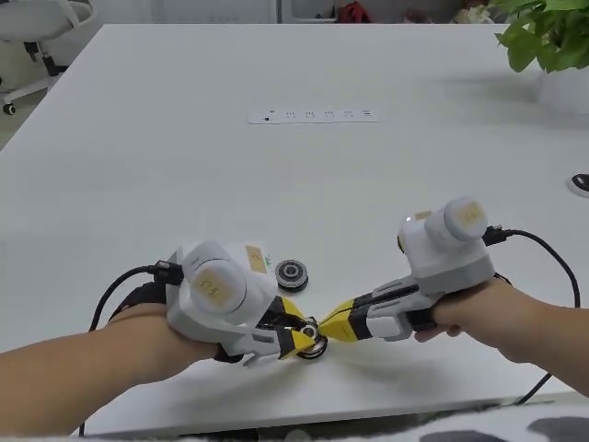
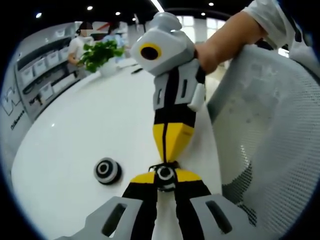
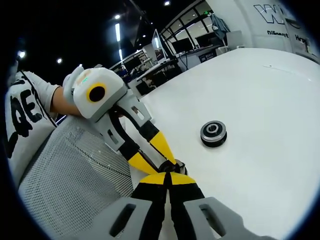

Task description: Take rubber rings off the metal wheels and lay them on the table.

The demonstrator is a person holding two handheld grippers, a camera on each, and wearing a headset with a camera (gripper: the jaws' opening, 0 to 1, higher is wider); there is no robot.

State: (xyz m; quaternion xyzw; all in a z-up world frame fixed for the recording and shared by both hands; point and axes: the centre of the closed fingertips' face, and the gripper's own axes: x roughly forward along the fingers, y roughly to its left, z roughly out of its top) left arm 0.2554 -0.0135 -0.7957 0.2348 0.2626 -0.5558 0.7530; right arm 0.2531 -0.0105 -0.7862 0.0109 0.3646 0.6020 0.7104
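Left gripper (image 2: 165, 178) clamps a round metal wheel (image 2: 164, 173), right gripper (image 3: 170, 178) apparently pinching it.

A white power strip (image 1: 313, 116) lies well apart from a potted plant (image 1: 543, 37).

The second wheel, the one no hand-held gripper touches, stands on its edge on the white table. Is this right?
Not quite. The second wheel lies flat on the white table, touched by no hand-held gripper; the head view shows it.
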